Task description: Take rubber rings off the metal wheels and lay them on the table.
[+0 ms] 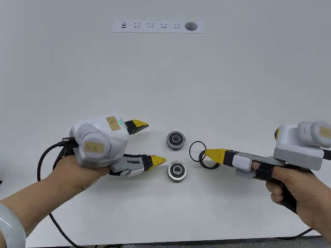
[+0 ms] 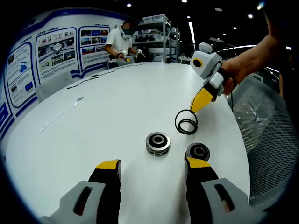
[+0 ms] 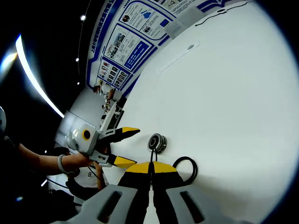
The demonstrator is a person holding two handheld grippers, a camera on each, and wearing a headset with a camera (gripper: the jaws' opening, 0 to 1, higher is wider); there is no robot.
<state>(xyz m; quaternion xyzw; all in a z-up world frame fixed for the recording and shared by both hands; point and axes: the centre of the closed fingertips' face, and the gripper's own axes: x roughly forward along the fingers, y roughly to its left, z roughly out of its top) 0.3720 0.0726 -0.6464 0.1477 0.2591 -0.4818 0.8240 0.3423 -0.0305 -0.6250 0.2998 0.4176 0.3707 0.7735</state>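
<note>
Left gripper (image 1: 154, 142): jaws spread, holding nothing, near two wheels (image 1: 176, 140) on the table (image 1: 232, 93). Right gripper (image 1: 209, 153): jaws pressed together, tip over two overlapping rings (image 1: 197, 151) just right of the wheels (grip on a ring cannot be determined).

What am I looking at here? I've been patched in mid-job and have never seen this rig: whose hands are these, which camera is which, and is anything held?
There is no robot arm: a person holds a two-jaw claw in each hand. The wide picture comes from a camera on the person's head. The two round pictures come from cameras riding on the claws.

On the white table lie a far wheel and a near wheel, both metal. Beside them are two black rubber rings, overlapping.

The left claw is open, points at the wheels and holds nothing. The right claw is shut, with its tip at the rings. I cannot tell whether it pinches one.
</note>
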